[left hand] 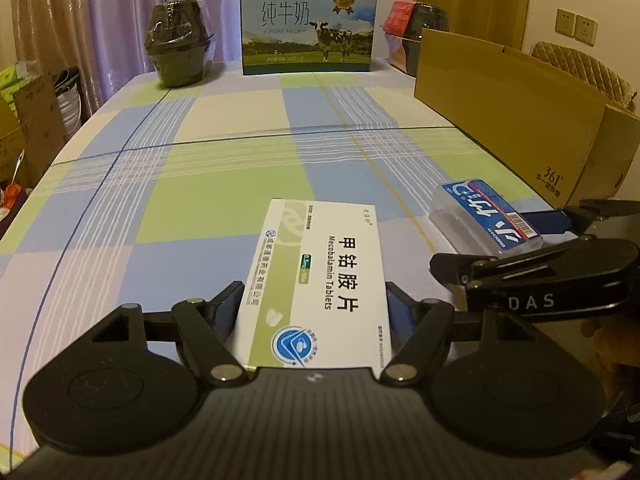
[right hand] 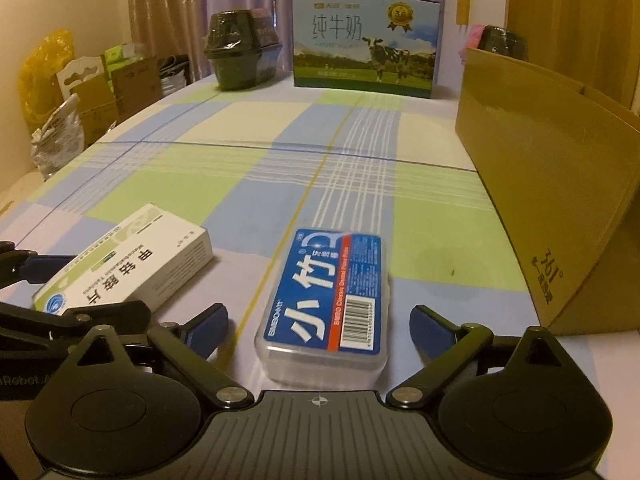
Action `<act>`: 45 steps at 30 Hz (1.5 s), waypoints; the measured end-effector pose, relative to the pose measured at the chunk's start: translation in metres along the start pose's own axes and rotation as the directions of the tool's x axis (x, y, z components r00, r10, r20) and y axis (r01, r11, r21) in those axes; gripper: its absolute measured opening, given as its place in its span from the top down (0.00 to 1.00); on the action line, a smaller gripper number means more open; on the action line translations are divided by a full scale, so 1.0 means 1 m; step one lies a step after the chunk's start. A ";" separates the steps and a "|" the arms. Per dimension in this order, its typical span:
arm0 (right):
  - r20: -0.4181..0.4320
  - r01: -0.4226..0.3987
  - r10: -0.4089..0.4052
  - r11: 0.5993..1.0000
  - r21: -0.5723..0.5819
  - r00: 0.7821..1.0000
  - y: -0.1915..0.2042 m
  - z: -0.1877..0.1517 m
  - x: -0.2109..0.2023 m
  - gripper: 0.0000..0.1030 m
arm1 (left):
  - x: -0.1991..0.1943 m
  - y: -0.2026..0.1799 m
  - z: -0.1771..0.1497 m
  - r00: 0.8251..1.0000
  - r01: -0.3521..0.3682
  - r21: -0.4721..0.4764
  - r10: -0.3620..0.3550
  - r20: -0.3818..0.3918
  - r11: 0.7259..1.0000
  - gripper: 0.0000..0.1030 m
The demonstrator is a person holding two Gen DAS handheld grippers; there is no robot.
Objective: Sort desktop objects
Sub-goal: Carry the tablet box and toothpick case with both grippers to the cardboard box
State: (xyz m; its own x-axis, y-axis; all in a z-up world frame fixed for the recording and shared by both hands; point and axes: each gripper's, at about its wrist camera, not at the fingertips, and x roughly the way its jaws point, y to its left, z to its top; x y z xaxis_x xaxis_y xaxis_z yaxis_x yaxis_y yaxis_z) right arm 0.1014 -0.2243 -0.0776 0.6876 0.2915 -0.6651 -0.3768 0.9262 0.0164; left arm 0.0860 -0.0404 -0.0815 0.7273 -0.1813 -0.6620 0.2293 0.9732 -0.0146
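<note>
Two items lie unsorted on the checked blue, green and white tablecloth [left hand: 224, 168]. The white and green cardboard tablet box [left hand: 316, 284] lies flat near the table's front edge, between the fingers of the left gripper [left hand: 314, 312]. The blue pads sit against, or just beside, its long sides; actual contact cannot be confirmed, and the box rests on the cloth, not lifted. The clear plastic case with a blue label [right hand: 326, 304] lies just right of it, between the fingers of the right gripper [right hand: 320, 320], whose jaws stand wide, with clear gaps on both sides, holding nothing. The open brown cardboard carton [right hand: 556, 184] at the right edge is the likely destination; its interior is hidden. Judgement: sorting is at an early stage, with both lifts and placements outstanding.
</note>
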 end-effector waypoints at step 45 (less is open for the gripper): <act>0.005 0.034 -0.034 0.999 0.024 0.999 -0.004 -0.001 -0.014 0.48 | 0.010 0.000 0.004 0.999 -0.033 0.002 0.033 0.001 0.999 0.34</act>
State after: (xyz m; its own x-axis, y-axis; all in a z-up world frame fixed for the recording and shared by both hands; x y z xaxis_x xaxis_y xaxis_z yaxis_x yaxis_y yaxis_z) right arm 0.0925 -0.2321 -0.0693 0.7033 0.2606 -0.6614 -0.3378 0.9412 0.0118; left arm 0.0957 -0.0424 -0.0855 0.7348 -0.1493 -0.6617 0.2067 0.9784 0.0088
